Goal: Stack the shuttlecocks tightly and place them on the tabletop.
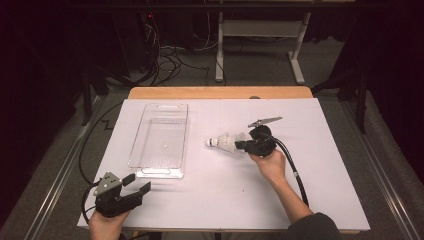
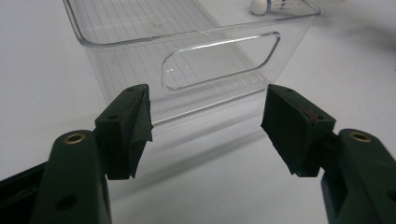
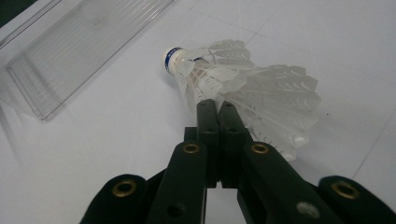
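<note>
A white feather shuttlecock (image 1: 225, 141) (image 3: 252, 88) lies near the middle of the table, its cork tip pointing left toward a clear plastic bin (image 1: 159, 174) (image 3: 70, 51). My right gripper (image 1: 239, 145) (image 3: 215, 107) is shut on the feather skirt from the right. My left gripper (image 1: 137, 182) (image 2: 208, 126) stands open at the front left with nothing between its jaws, just short of the bin's near end wall (image 2: 219, 60) with its handle slot. The bin looks empty. The shuttlecock's cork (image 2: 273, 5) shows beyond the bin.
A white sheet (image 1: 225, 195) covers the wooden table (image 1: 220, 93). The right gripper's black cable (image 1: 292, 160) trails back along the forearm. Desk legs and cables lie on the floor behind the table.
</note>
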Motion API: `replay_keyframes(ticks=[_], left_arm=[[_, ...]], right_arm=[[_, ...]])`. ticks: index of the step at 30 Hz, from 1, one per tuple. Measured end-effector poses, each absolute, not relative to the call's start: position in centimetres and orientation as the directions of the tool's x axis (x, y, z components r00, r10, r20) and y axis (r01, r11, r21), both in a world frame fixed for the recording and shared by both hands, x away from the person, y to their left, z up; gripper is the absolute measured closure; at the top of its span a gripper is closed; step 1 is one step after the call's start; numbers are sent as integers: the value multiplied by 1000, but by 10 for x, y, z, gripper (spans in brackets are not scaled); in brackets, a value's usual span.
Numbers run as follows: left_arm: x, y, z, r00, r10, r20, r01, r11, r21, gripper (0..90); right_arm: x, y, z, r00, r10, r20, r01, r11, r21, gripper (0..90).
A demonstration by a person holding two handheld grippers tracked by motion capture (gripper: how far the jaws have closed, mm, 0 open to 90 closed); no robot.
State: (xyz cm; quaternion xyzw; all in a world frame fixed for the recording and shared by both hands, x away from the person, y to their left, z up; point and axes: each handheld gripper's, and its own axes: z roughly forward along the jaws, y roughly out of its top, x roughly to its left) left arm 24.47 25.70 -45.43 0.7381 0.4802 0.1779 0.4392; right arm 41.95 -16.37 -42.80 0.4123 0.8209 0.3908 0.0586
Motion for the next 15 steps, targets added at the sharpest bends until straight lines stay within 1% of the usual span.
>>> replay_keyframes(ticks=[15], left_arm=[[244, 257, -454, 475, 865, -159, 551, -151, 821, 336]], right_arm=[[422, -161, -437, -645, 735, 212, 641, 369, 673, 900]])
